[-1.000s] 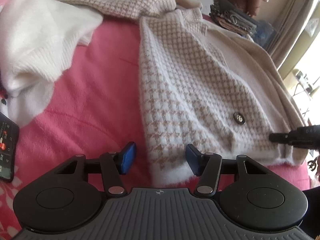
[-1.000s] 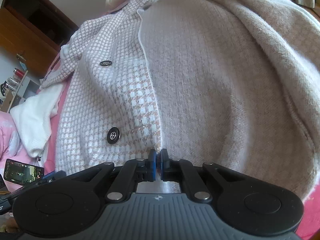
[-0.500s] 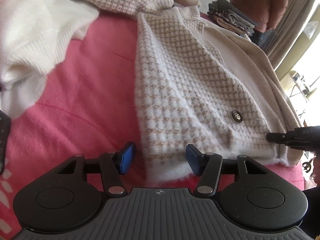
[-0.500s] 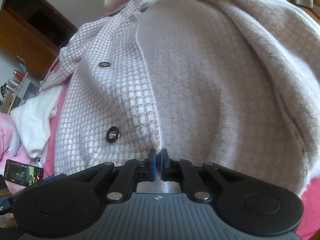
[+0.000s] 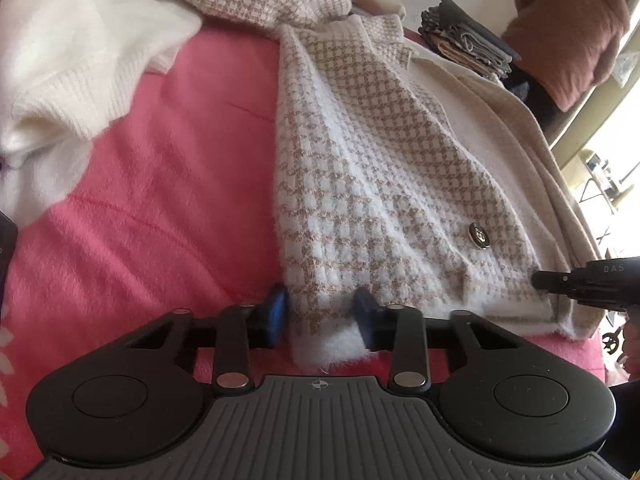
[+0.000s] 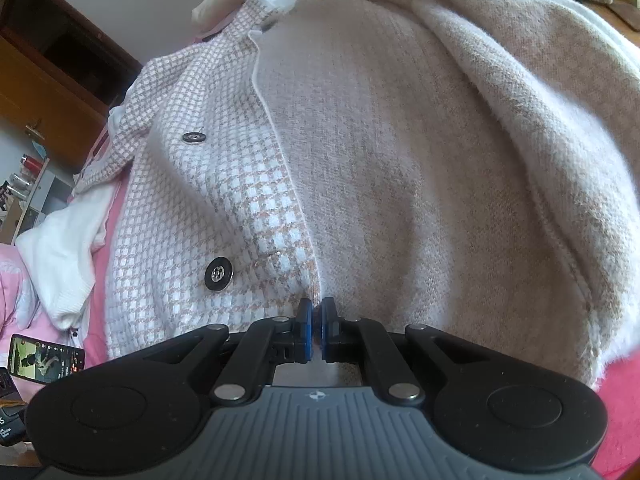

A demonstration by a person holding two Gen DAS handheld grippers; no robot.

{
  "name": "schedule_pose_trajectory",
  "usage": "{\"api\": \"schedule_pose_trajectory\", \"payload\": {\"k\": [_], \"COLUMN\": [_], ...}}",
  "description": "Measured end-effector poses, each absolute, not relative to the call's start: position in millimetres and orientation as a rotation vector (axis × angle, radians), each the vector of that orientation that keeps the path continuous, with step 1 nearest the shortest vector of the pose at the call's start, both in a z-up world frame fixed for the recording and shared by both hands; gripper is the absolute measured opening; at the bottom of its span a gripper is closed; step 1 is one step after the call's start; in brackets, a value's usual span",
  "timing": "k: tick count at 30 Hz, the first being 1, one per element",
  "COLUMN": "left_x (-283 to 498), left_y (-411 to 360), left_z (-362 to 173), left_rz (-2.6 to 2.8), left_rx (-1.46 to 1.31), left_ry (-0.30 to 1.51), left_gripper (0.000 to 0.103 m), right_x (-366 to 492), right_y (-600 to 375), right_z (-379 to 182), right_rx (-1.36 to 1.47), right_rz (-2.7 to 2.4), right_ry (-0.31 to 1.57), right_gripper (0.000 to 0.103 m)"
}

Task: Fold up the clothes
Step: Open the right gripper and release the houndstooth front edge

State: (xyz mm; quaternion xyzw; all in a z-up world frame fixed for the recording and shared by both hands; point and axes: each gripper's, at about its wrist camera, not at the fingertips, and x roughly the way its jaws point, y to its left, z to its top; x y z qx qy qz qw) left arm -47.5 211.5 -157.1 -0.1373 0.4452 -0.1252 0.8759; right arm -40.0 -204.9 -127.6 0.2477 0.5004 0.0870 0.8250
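A houndstooth cream-and-tan cardigan (image 5: pixel 380 184) lies spread on a pink blanket (image 5: pixel 180 200), its plain beige inside (image 6: pixel 400 160) turned up on the right half. My left gripper (image 5: pixel 320 312) sits at the left hem corner. Its jaws are closing, with the fluffy hem bunched between the blue pads and touching both. My right gripper (image 6: pixel 316 320) is shut on the hem where the buttoned front edge ends, beside a dark button (image 6: pixel 218 274). Its black tip (image 5: pixel 540 282) also shows at the right hem in the left wrist view.
A white knitted sweater (image 5: pixel 72 60) is heaped at the left on the blanket. A phone (image 6: pixel 44 358) with a lit screen lies near the bed's left edge. Folded clothes (image 5: pixel 468 40) are stacked at the far end, with a brown fuzzy garment (image 5: pixel 568 32) behind them.
The left gripper's jaws have drawn in from wide apart onto the cardigan's hem corner. The right gripper has stayed shut at the same spot on the hem.
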Motion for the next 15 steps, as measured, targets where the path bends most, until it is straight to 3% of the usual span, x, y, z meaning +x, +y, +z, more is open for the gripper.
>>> {"api": "schedule_pose_trajectory", "payload": {"k": [1, 3, 8, 15], "left_x": [-48, -50, -57, -45], "left_y": [212, 212, 212, 215], "left_z": [-156, -154, -137, -157], "left_rz": [-0.261, -0.259, -0.263, -0.224], "left_rx": [-0.285, -0.282, -0.257, -0.287], "left_ry": [0.925, 0.916, 0.889, 0.985], "left_gripper": [0.011, 0.006, 0.005, 0.005], "right_x": [-40, -41, -48, -40], "right_y": [-204, -203, -196, -195], "right_z": [-126, -121, -108, -128], "right_rx": [0.522, 0.506, 0.441, 0.434], "right_rz": [0.191, 0.202, 0.212, 0.201], "right_ry": [1.062, 1.057, 1.024, 1.071], "right_gripper": [0.003, 0.003, 0.003, 0.003]}}
